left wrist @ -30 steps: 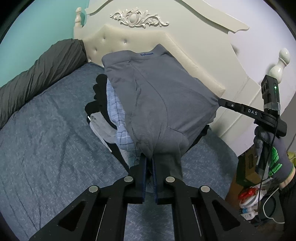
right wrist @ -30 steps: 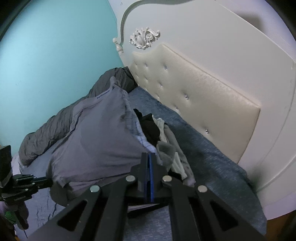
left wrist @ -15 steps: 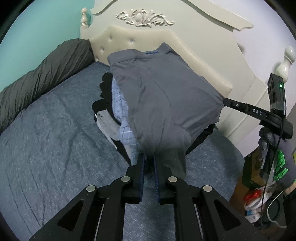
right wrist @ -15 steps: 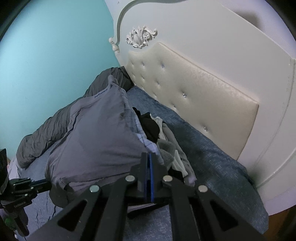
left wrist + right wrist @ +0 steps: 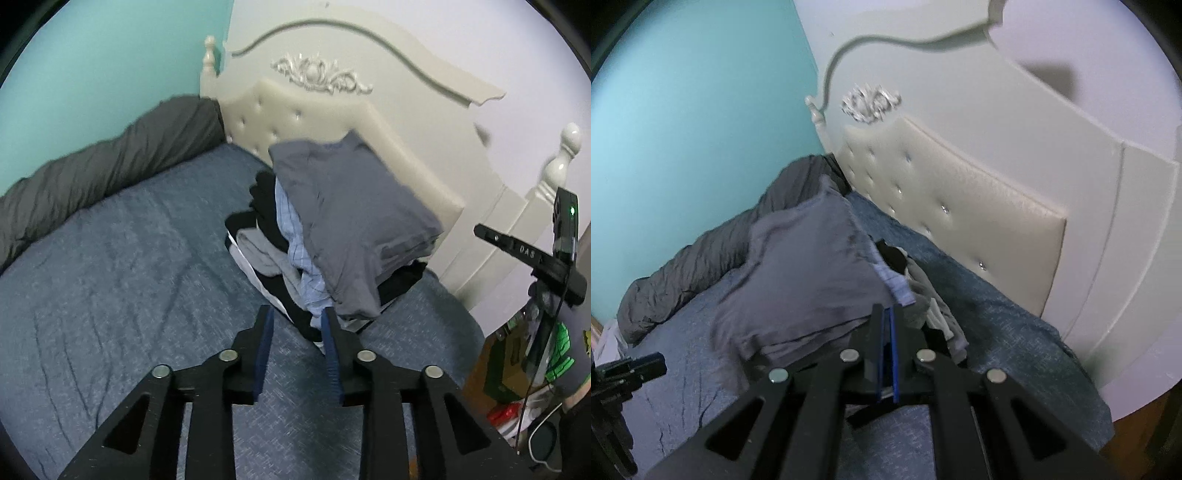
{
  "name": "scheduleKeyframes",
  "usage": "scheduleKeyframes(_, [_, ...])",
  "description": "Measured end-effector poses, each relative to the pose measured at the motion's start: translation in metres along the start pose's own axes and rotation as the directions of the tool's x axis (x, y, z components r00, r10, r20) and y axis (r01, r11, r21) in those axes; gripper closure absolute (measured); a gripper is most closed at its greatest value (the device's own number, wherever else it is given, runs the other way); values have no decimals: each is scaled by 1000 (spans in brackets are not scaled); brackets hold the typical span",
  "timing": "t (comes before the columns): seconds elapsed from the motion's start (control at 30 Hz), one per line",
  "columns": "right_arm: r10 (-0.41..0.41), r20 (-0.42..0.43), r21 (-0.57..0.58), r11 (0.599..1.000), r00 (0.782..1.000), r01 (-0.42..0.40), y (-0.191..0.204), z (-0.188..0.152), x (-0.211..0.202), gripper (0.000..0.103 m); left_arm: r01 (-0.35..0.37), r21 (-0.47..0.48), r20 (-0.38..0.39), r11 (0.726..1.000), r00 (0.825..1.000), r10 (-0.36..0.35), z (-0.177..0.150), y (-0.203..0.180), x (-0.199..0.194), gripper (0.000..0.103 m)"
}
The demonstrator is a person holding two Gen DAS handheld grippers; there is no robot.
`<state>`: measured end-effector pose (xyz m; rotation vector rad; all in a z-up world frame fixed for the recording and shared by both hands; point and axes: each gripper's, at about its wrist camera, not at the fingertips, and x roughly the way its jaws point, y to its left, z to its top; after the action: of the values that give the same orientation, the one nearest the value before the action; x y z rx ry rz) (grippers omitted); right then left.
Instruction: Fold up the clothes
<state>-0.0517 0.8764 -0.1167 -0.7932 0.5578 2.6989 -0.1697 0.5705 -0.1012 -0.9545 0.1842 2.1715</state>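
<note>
The left gripper [image 5: 295, 325] has just been opening and its blue-padded jaws now stand apart with nothing between them; a second ago they pinched the front edge of the grey folded garment [image 5: 354, 225], so the release is done and the gripper has pulled back and up from the stack. The right gripper [image 5: 886, 321] has its jaws pressed together, no cloth visibly caught between the pads, and it too has backed off a little from the pile. Judgement: this garment is placed, and the next unfolded piece would be due. The grey garment lies on top of the clothes pile [image 5: 291, 266] on the bed [image 5: 122, 280], close to the headboard [image 5: 317, 110], its near edge drooping over the layers below. Materials: the grey piece is a smooth, soft knit folded into a rough rectangle; beneath it sit a pale blue checked fabric, light grey and black items, loosely stacked and uneven. The bed cover is a mottled blue weave with shallow creases; a dark grey rolled quilt [image 5: 96, 177] runs along the teal wall. The headboard is cream, tufted and padded.
</note>
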Motion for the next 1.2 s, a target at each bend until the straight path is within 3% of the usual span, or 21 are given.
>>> scheduleKeyframes(0.07, [1,24,-3,1000,1000,-1,9,-5,-20,98,-5,6,42,1000,999,5,-3,-5,-25,56])
scheduleKeyframes(0.3, [-9,90,-31,999,996,11,45,-26,-96,86,-10,30,138,999,990,6,-19,-22,-95,43])
scheduleKeyframes(0.4, [-16,107,-40,999,994,21,59,-38,-128,76,-24,19,177,1000,984,20,-29,-25,-122,31])
scheduleKeyframes(0.5, [-39,130,-26,999,991,43,68,-51,-159,63,1,13,200,1000,980,-4,-39,-28,-146,28])
scheduleKeyframes(0.87, [-83,177,-56,994,981,94,105,-90,-228,55,-12,33,294,999,956,2,-76,-39,-217,11])
scheduleKeyframes(1.0, [-88,204,-73,992,975,105,118,-99,-248,41,-15,43,314,999,949,1,-85,-40,-234,10])
scheduleKeyframes(1.2, [-95,210,-57,992,973,109,130,-116,-268,32,-17,37,318,999,948,4,-97,-39,-248,6])
